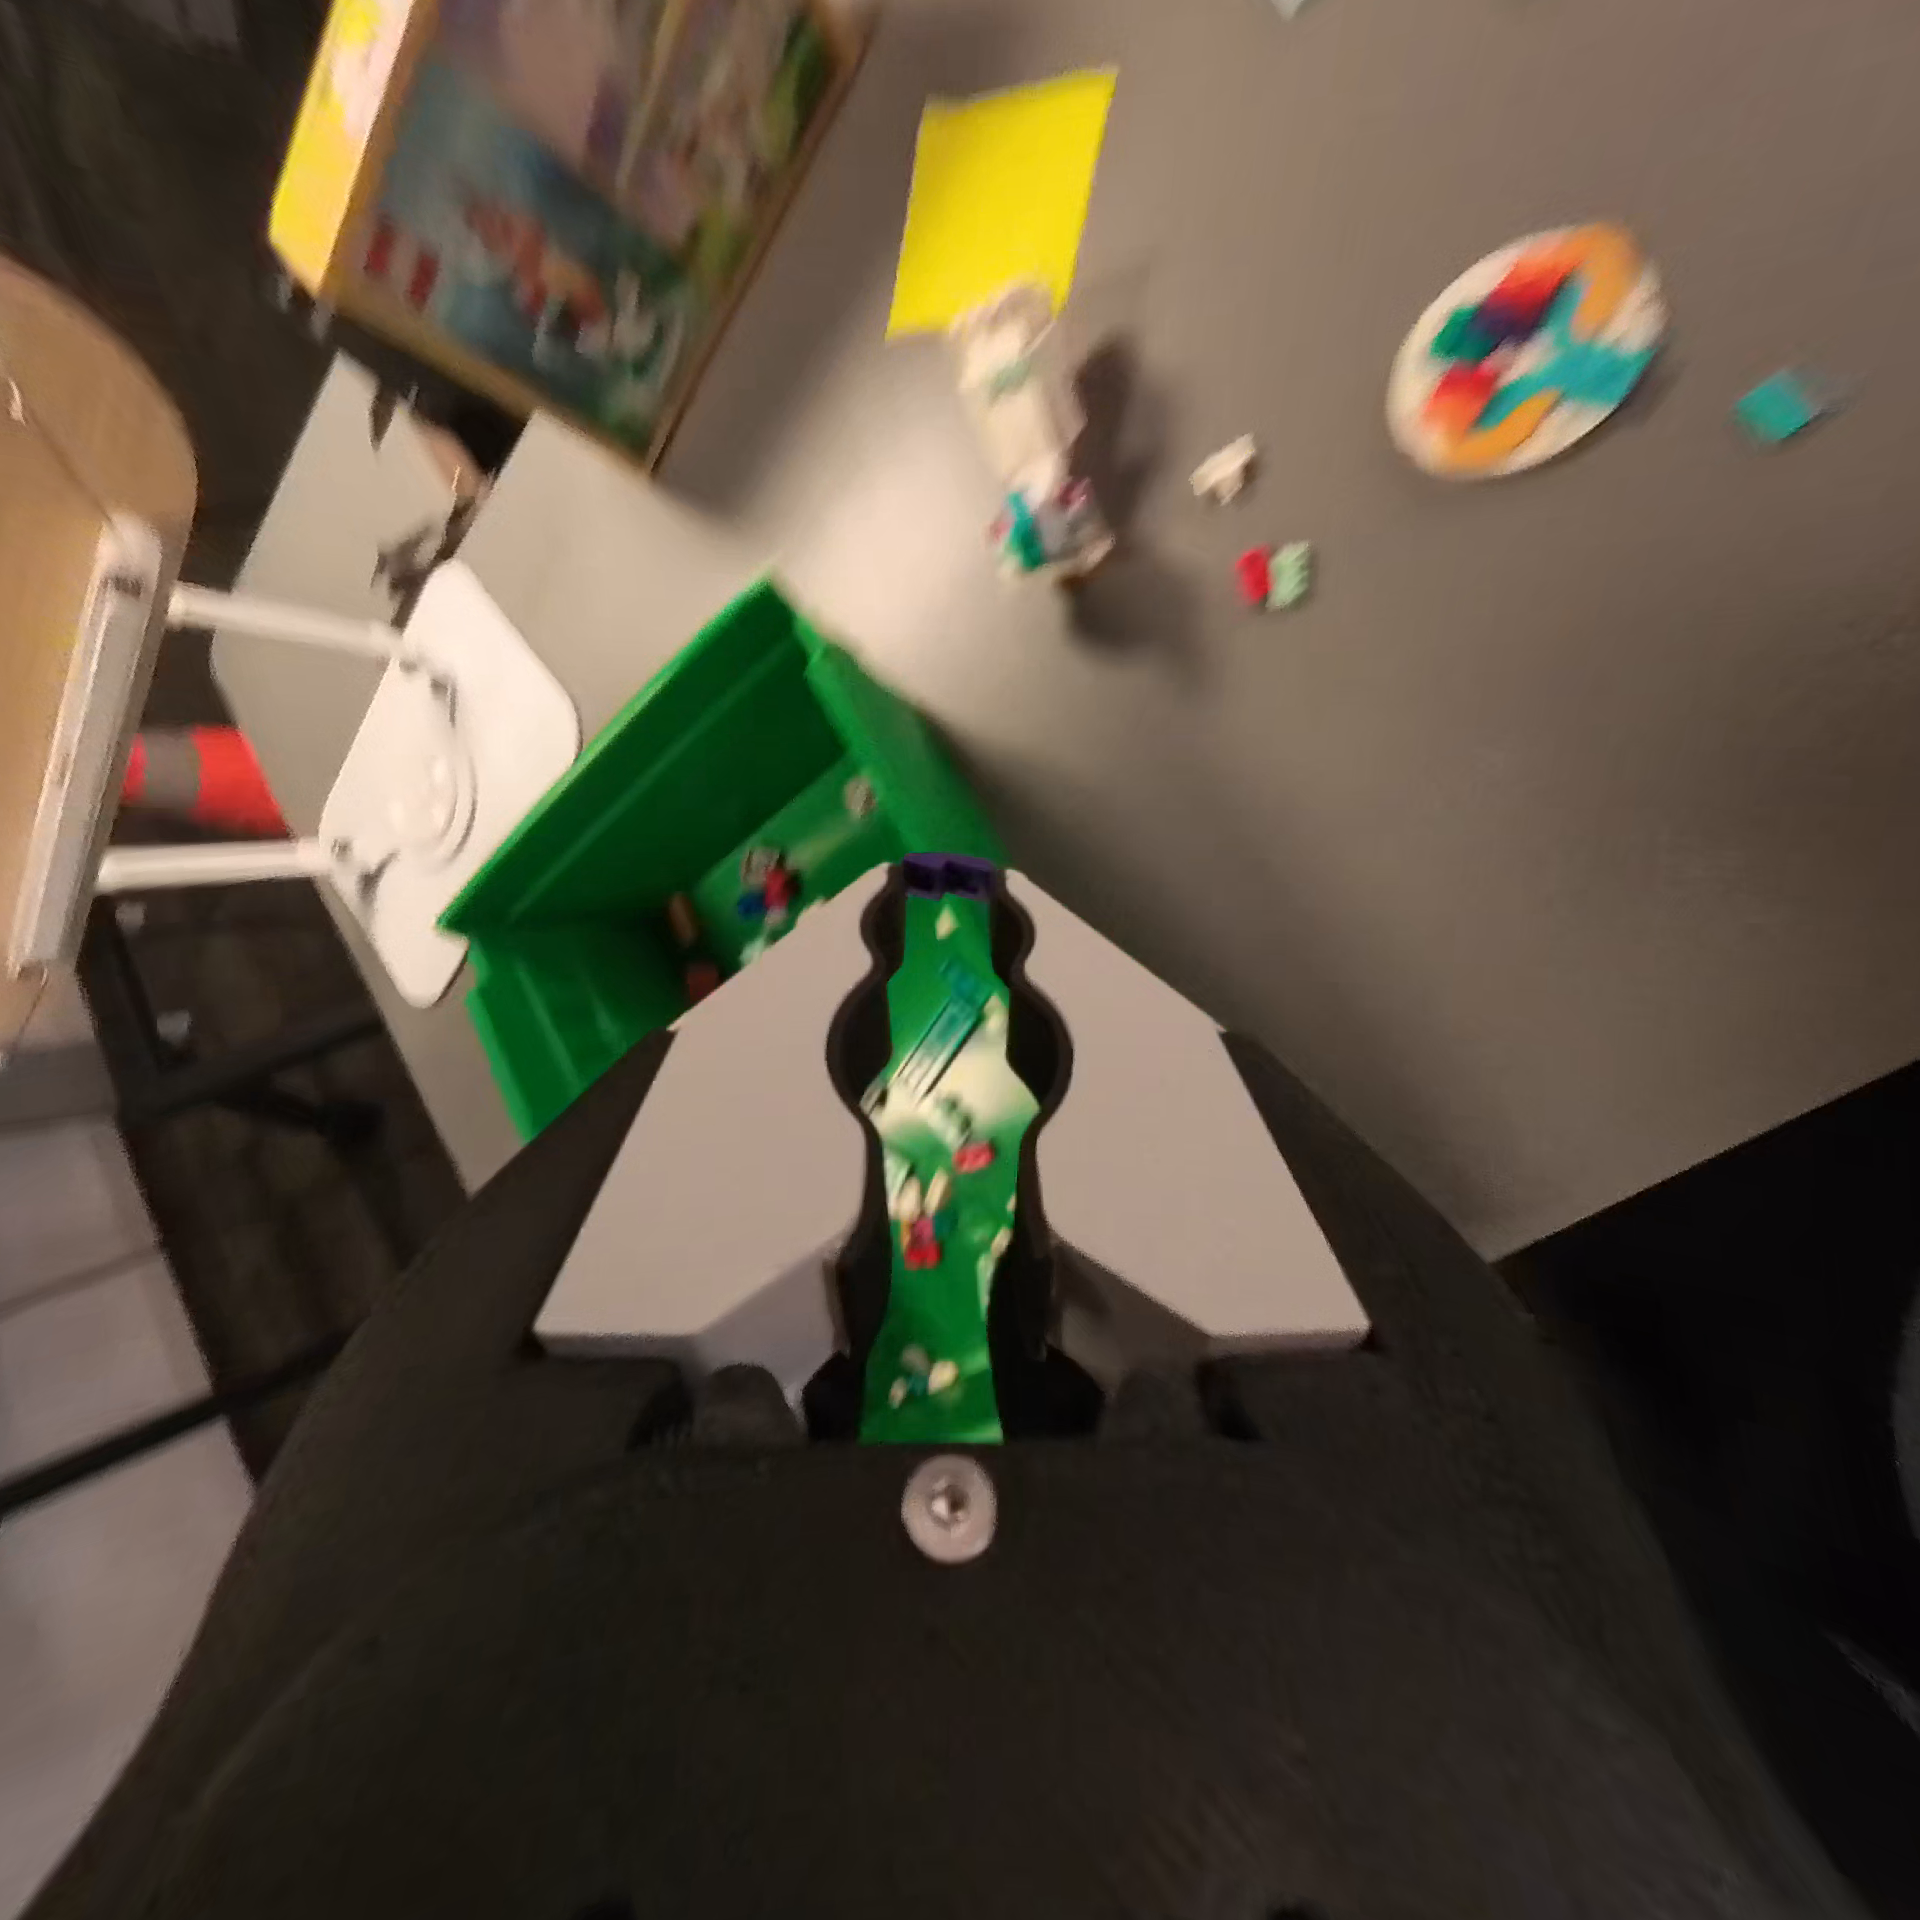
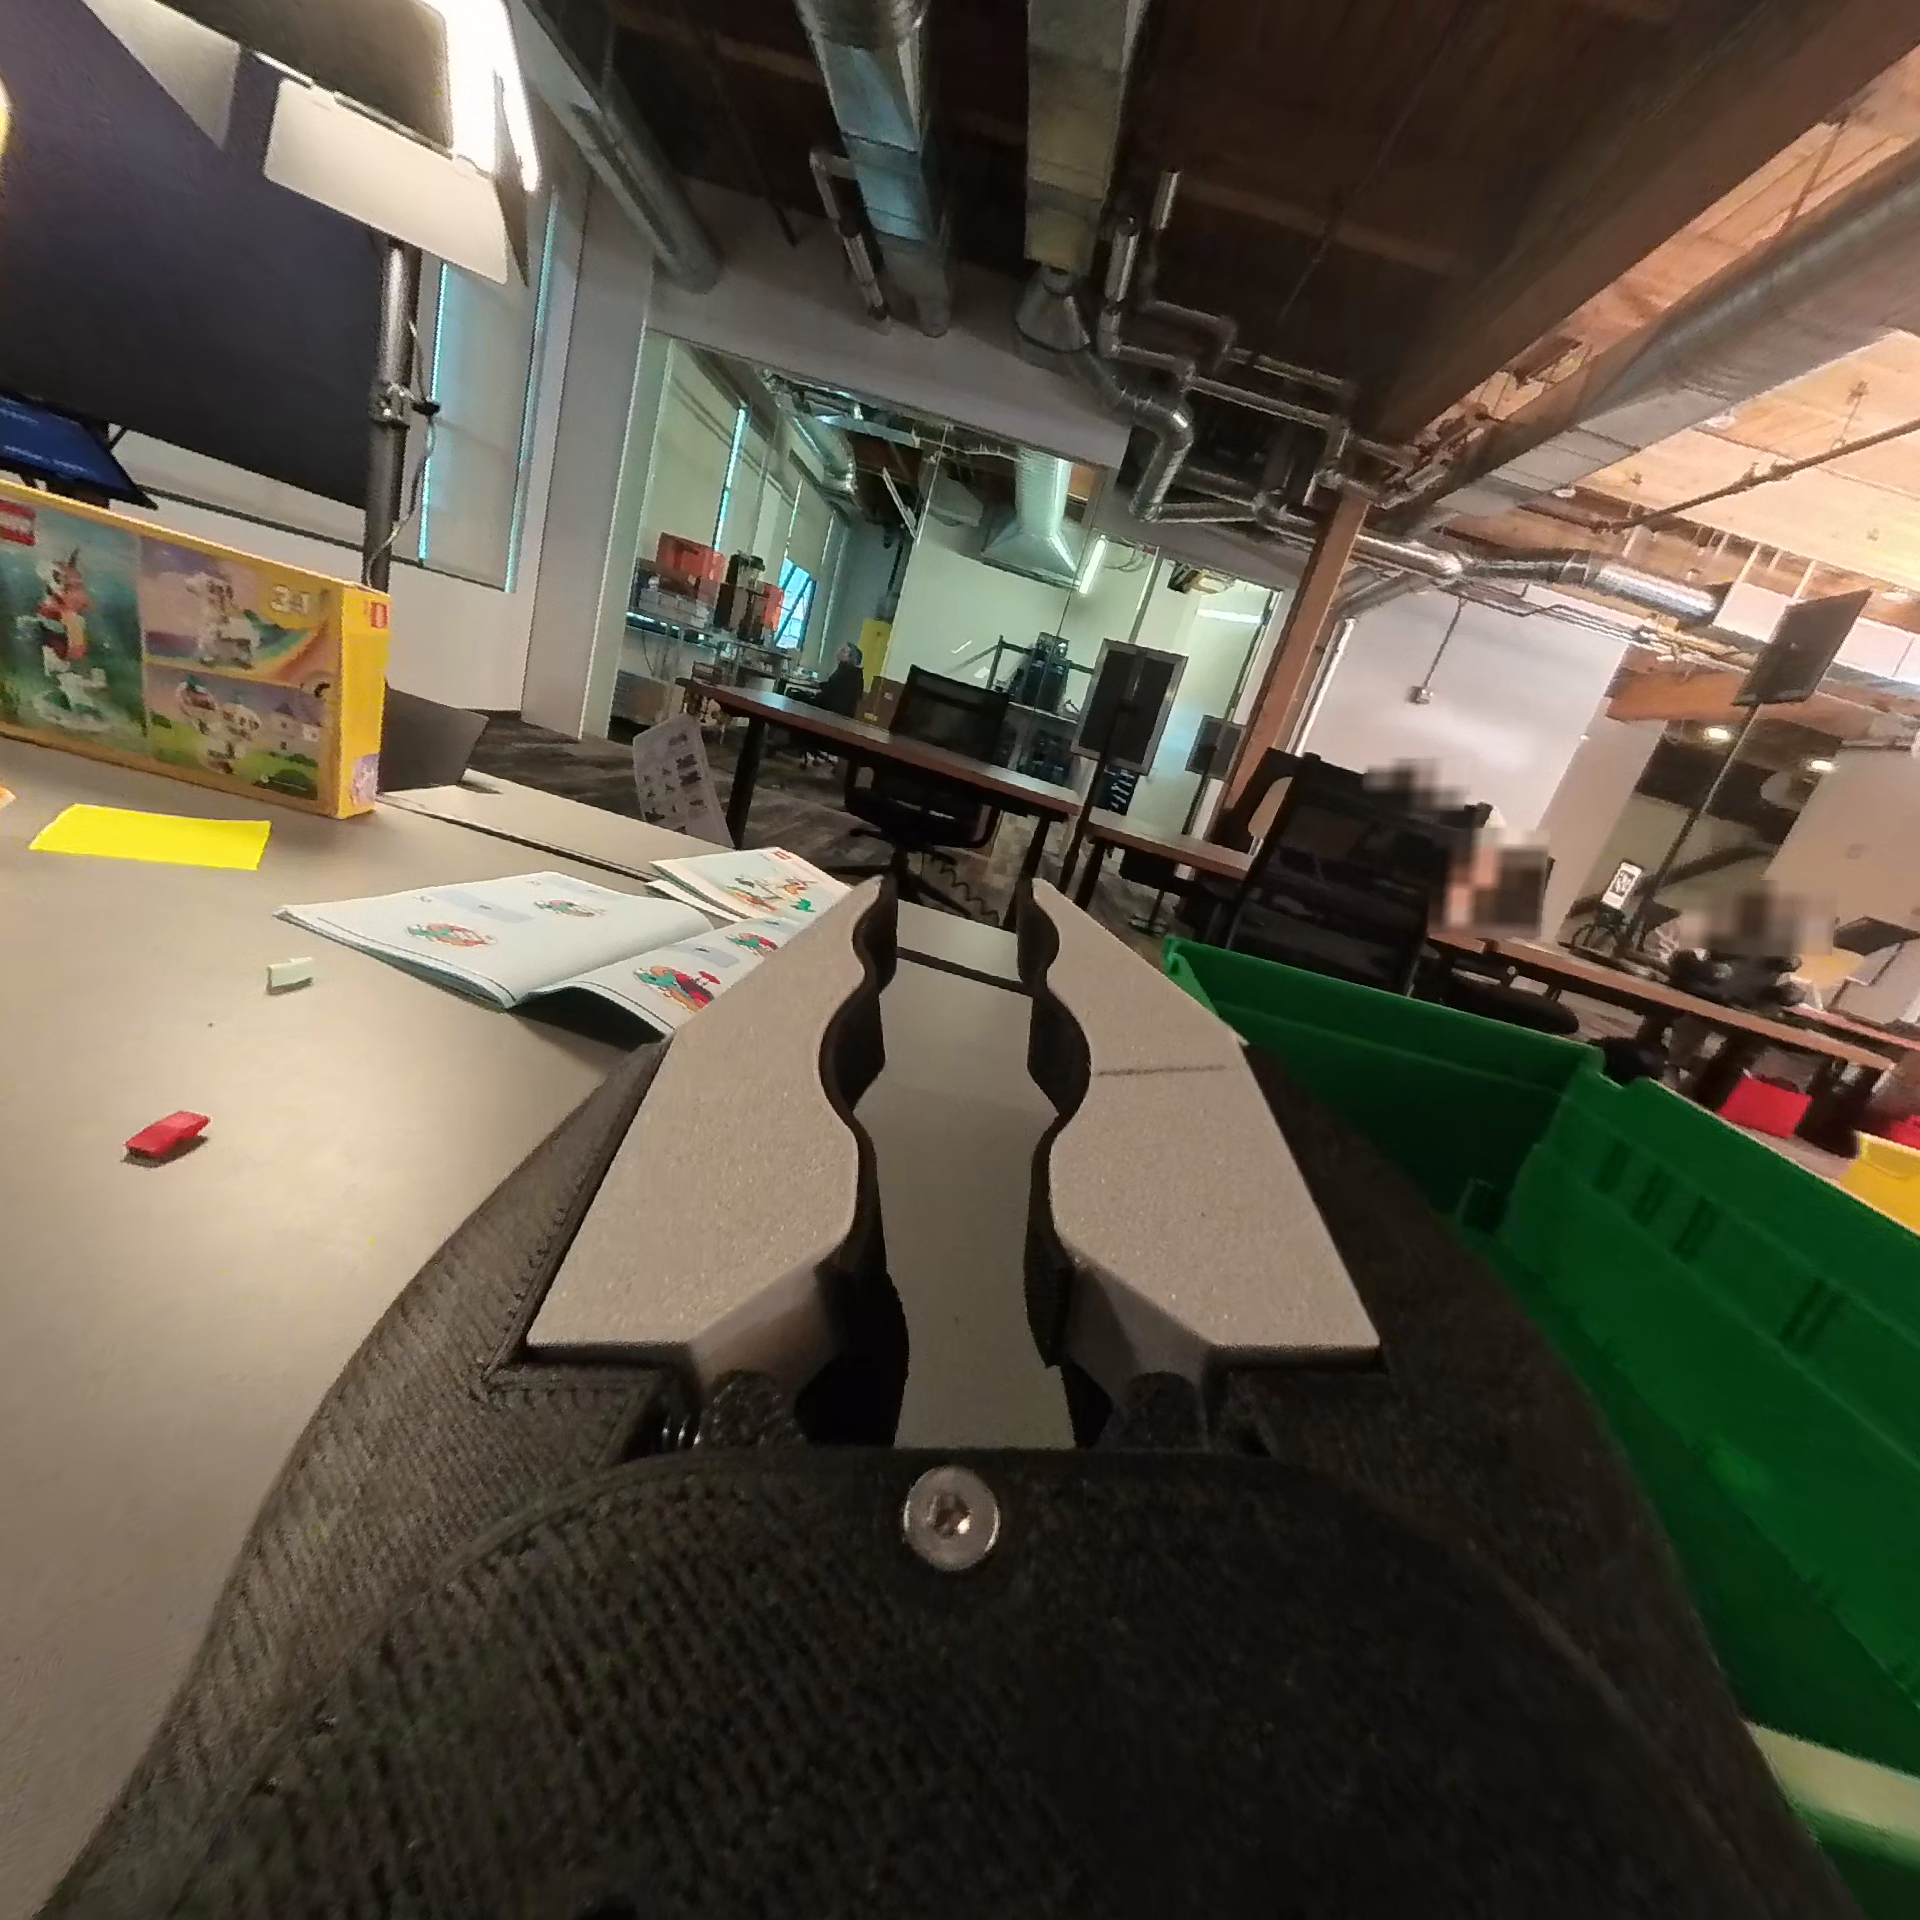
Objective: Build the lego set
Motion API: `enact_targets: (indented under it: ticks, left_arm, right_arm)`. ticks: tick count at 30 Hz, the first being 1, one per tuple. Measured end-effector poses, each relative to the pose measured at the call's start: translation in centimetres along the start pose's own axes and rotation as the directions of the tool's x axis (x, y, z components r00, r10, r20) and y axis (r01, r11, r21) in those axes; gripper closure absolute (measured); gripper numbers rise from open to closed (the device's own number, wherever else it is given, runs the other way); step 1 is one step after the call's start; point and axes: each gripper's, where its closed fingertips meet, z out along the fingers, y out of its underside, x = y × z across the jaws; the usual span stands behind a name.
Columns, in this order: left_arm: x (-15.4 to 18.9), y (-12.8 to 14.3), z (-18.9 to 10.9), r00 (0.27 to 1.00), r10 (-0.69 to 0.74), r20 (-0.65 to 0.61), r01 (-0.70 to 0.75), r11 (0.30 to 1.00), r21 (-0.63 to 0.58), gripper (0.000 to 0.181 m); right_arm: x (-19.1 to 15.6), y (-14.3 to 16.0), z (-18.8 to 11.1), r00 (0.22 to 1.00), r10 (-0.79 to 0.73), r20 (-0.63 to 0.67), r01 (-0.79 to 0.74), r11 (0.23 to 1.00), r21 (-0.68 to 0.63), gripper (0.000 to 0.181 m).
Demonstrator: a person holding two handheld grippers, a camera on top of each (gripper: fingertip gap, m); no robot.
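Left wrist view: purple brick carried clear of the bin

Left wrist view was motion-blurred. Your left hand-held gripper [image 1: 943, 878] was clenched on a small purple brick [image 1: 943, 871], pinched at the very fingertips and held in the air above the green bin [image 1: 665, 790]. Loose pieces lay scattered in the bin's floor. Beyond it on the grey counter [image 1: 1455, 779] stood the partly built white model [image 1: 1023, 436], with a few stray pieces near it and a round plate [image 1: 1522, 348] of coloured bricks well apart to its right. A yellow sheet [image 1: 1003, 197] and the set's box [image 1: 561, 197] lay farther off.

Judgement: you were fetching a piece for the build. The grip was shallow, so you should have moved slowly, kept the fingers squeezed, and turned the brick studs-up before pressing it on.

Right wrist view was sharp. Your right hand-held gripper [image 2: 956, 914] was released and empty, low over the counter, with the bin's wall just beside it. An open instruction booklet [image 2: 540, 945] lay ahead, a red piece [image 2: 166, 1132] and a pale piece [image 2: 289, 975] to its left. That free gripper looked best used to steady the model.
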Motion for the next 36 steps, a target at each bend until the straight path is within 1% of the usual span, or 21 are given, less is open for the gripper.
enact_targets:
  ticks: [1,2,3,5,7,9,11,13,15,18,21,23,25,29,30,32,33,34,36]
  left_arm:
    - [1.3,-1.4,0.0,0.999,0.019,-0.028,-0.018,0.999,0.049,0.167]
    - [2.6,-2.9,-0.1,0.997,0.04,-0.06,-0.033,0.994,0.108,0.171]
    - [4.0,-4.3,-0.2,0.993,0.062,-0.101,-0.044,0.984,0.171,0.181]
    - [7.3,-6.7,-0.2,0.97,0.083,-0.229,-0.016,0.959,0.283,0.181]
    - [9.3,-8.5,0.1,0.956,0.092,-0.279,0.019,0.928,0.371,0.181]
    - [10.7,-9.5,1.5,0.945,0.089,-0.316,0.047,0.916,0.398,0.181]
    - [11.7,-9.6,3.6,0.933,0.066,-0.353,0.079,0.921,0.381,0.181]
    - [11.5,-9.3,5.4,0.929,-0.014,-0.369,0.158,0.919,0.362,0.181]
    - [11.4,-9.2,6.2,0.897,-0.102,-0.43,0.276,0.889,0.365,0.181]
    - [10.7,-8.6,7.4,0.85,-0.214,-0.482,0.429,0.812,0.396,0.179]
    - [10.2,-7.9,8.8,0.837,-0.264,-0.479,0.5,0.725,0.474,0.163]
    - [9.3,-7.1,10.5,0.848,-0.317,-0.424,0.51,0.703,0.495,0.154]
    - [8.2,-6.5,12.1,0.863,-0.351,-0.362,0.497,0.714,0.493,0.148]
    - [6.7,-8.0,14.1,0.907,-0.31,-0.284,0.419,0.721,0.551,0.148]
    - [6.6,-8.6,14.3,0.915,-0.293,-0.278,0.403,0.71,0.577,0.148]
    - [6.5,-9.6,13.4,0.914,-0.267,-0.304,0.404,0.65,0.643,0.148]
    - [6.5,-9.9,12.7,0.918,-0.252,-0.306,0.396,0.614,0.683,0.148]
    - [6.4,-10.0,12.2,0.924,-0.243,-0.295,0.382,0.585,0.715,0.148]
    - [6.3,-9.8,11.3,0.939,-0.228,-0.259,0.343,0.55,0.761,0.148]
  right_arm:
    - [-0.2,0.0,0.0,1.0,-0.012,0.007,0.012,1.0,-0.003,0.16]
    - [-0.5,0.0,0.1,1.0,-0.025,0.018,0.025,1.0,-0.005,0.16]
    - [-1.0,0.1,0.2,0.999,-0.035,0.039,0.036,0.999,-0.008,0.159]
    - [-2.6,0.3,0.5,0.991,-0.045,0.124,0.047,0.999,-0.017,0.156]
    - [-4.6,0.9,0.9,0.975,-0.059,0.214,0.07,0.996,-0.047,0.15]
    - [-5.7,1.3,1.2,0.962,-0.107,0.252,0.126,0.99,-0.061,0.15]
    - [-6.6,1.5,1.2,0.948,-0.139,0.286,0.164,0.984,-0.064,0.151]
    - [-7.0,1.6,1.2,0.942,-0.154,0.299,0.181,0.981,-0.064,0.152]
    - [-6.9,1.7,1.1,0.942,-0.151,0.299,0.179,0.982,-0.066,0.153]
    - [-6.5,1.8,1.2,0.948,-0.143,0.283,0.171,0.983,-0.073,0.155]
    - [-6.1,1.9,1.4,0.954,-0.132,0.27,0.158,0.984,-0.077,0.155]
    - [-6.0,2.1,1.5,0.955,-0.127,0.268,0.155,0.984,-0.084,0.156]
    - [-6.1,2.3,1.6,0.953,-0.123,0.277,0.155,0.983,-0.097,0.156]
    - [-6.3,2.8,1.8,0.95,-0.142,0.277,0.181,0.976,-0.118,0.156]
    - [-6.4,2.9,1.8,0.949,-0.151,0.278,0.191,0.974,-0.124,0.156]
    - [-7.0,3.1,2.0,0.946,-0.154,0.286,0.202,0.968,-0.149,0.158]
    - [-7.9,2.9,2.3,0.945,-0.114,0.307,0.171,0.971,-0.168,0.159]
    - [-9.7,2.3,2.7,0.933,-0.033,0.358,0.106,0.977,-0.186,0.16]
    - [-14.7,0.6,3.7,0.855,0.145,0.498,-0.023,0.97,-0.243,0.161]
